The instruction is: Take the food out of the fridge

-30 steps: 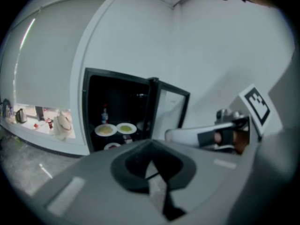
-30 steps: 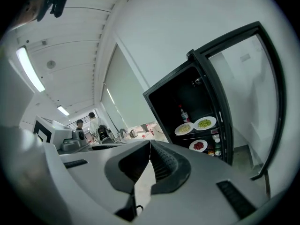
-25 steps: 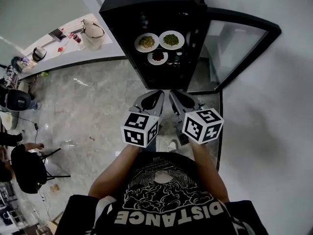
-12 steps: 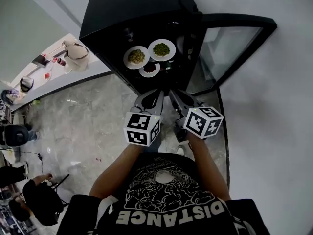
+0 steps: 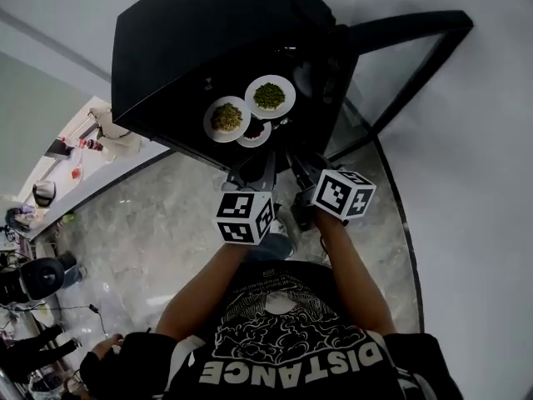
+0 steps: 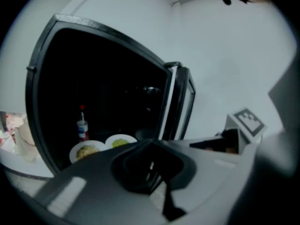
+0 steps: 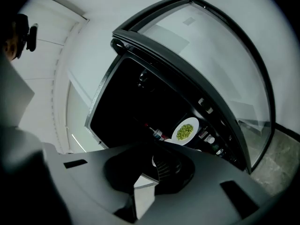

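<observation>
The black fridge (image 5: 208, 32) stands open, its glass door (image 5: 400, 65) swung out to the right. On one shelf sit a plate of green food (image 5: 269, 96), a plate of yellowish food (image 5: 226, 117) and a small plate of dark red food (image 5: 254, 131). My left gripper (image 5: 260, 167) and right gripper (image 5: 298, 167) hover side by side just in front of that shelf, both shut and holding nothing. In the left gripper view the left gripper (image 6: 151, 144) faces the yellowish plate (image 6: 86, 151) and the green plate (image 6: 120, 141). In the right gripper view the right gripper (image 7: 158, 146) faces the green plate (image 7: 184, 131).
A red-capped bottle (image 6: 82, 128) stands behind the plates. Small jars line the door shelf (image 7: 208, 139). A counter with a bag (image 5: 108, 132) runs along the left. There is marble floor (image 5: 158, 232) below and a white wall (image 5: 475, 223) on the right. A person (image 5: 25, 348) is at the lower left.
Both grippers have moved forward and down towards the fridge shelf, still shut. The fridge and plates sit closer and larger in the head view.
</observation>
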Motion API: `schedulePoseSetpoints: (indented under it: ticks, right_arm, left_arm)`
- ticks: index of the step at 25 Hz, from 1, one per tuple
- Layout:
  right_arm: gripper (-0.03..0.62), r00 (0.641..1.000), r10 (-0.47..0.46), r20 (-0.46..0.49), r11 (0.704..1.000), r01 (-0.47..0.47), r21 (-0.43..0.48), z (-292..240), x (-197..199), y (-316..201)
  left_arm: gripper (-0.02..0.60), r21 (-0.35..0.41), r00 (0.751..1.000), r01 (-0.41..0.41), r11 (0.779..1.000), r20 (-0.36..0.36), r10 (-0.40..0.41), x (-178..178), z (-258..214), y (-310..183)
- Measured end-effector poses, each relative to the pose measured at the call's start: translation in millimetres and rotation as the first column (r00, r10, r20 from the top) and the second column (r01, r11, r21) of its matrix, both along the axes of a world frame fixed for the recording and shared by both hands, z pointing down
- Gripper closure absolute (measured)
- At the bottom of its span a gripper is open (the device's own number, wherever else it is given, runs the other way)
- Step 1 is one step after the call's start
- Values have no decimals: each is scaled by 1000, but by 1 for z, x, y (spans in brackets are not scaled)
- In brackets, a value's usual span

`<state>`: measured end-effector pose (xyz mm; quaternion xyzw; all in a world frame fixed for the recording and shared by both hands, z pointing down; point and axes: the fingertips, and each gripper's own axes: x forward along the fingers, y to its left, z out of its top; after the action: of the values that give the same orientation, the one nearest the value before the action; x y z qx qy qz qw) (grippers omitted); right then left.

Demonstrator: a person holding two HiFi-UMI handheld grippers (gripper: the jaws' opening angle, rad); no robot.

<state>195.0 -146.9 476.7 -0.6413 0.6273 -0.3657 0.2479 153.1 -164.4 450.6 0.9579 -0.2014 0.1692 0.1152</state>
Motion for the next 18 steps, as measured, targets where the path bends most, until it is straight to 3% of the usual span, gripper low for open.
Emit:
schedulePoseSetpoints:
  ticks: [7, 16, 18]
  right_arm:
    - [589, 992, 109, 69, 994, -108, -19, 32, 15, -29]
    - [587, 962, 218, 166, 976, -217, -19, 64, 33, -57]
    - [544, 955, 229, 189, 973, -230, -18, 71, 37, -63]
  left_arm:
    - [580, -9, 996, -88, 996, 7, 88, 13, 17, -24]
    - [580, -28, 991, -131, 991, 16, 131, 21, 36, -47]
    - [580, -33, 991, -132, 991, 17, 133, 22, 40, -53]
